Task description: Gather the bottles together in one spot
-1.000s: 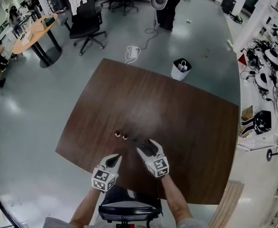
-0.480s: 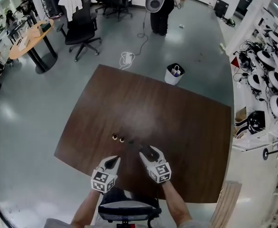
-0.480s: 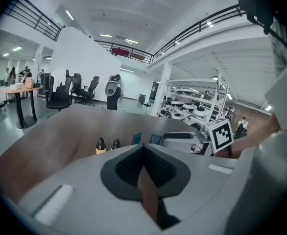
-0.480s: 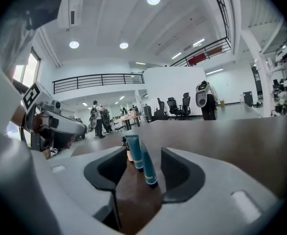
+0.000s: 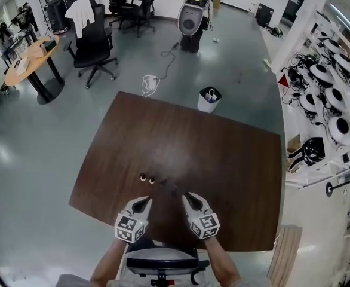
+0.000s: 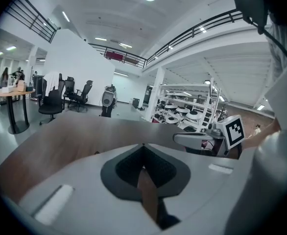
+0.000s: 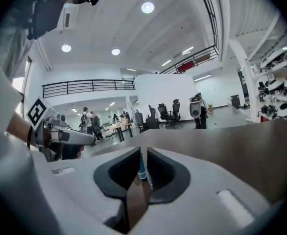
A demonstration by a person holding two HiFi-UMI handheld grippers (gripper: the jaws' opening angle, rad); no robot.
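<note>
— On the brown table (image 5: pixel 223 154), where are the bottles?
— Two small bottles (image 5: pixel 143 177) stand side by side near the person's edge. They are just beyond the left gripper (image 5: pixel 144 201) and apart from it.
— Is that gripper holding anything?
— No, its jaws are pressed together with nothing between them.
— And the right gripper (image 5: pixel 189 196)?
— Its jaws are closing on a slim teal-and-white piece (image 7: pixel 141 170), and the pads pinch it. I can't tell what it is.
</note>
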